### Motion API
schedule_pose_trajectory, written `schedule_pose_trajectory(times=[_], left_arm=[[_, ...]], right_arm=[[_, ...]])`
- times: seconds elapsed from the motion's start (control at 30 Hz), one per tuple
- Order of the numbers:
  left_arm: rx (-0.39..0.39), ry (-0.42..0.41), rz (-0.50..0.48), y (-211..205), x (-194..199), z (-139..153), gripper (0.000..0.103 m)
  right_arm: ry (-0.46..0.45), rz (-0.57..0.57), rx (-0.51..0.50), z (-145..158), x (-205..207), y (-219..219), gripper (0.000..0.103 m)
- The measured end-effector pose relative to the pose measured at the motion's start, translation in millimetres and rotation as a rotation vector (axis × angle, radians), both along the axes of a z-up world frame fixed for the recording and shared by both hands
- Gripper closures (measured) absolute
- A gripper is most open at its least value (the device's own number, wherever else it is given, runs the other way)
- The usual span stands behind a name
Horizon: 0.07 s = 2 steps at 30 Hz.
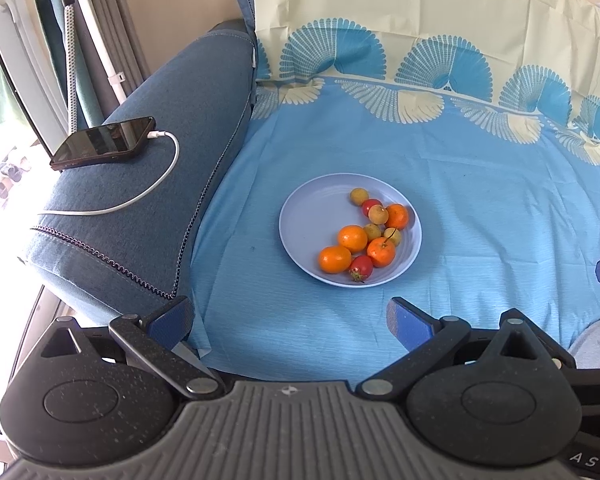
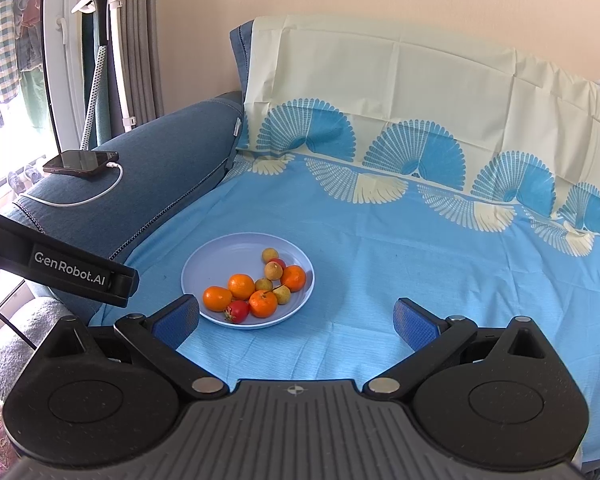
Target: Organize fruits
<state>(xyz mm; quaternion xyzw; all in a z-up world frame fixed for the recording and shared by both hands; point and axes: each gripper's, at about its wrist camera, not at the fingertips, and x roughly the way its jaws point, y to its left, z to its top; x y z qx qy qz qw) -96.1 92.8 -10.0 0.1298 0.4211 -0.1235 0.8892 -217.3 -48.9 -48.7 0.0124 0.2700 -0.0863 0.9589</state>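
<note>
A pale blue plate [image 1: 312,216] [image 2: 216,264] sits on a blue patterned sheet [image 1: 460,200]. It holds several oranges [image 1: 335,259] [image 2: 241,286], small yellow-brown fruits [image 1: 358,196] [image 2: 270,255] and red tomatoes [image 1: 361,267] [image 2: 238,311], all mixed on its right half. My left gripper [image 1: 290,318] is open and empty, held near the plate's front. My right gripper [image 2: 296,320] is open and empty, just in front and to the right of the plate.
A blue sofa armrest [image 1: 172,128] [image 2: 164,160] stands left of the sheet with a charging phone [image 1: 104,142] [image 2: 82,162] and white cable on it. The left gripper's body [image 2: 60,268] shows at the left of the right wrist view. A garment steamer stand [image 2: 100,40] is behind.
</note>
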Motion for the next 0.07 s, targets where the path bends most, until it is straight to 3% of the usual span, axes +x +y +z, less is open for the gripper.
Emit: schedule_pose_trajectory(times=[0.07], left_arm=[[0.003,-0.001,0.001,-1.0,0.1,-0.1,0.0]], right_arm=[[0.001,-0.003,0.002,-0.9,1.7,0.3,0.001]])
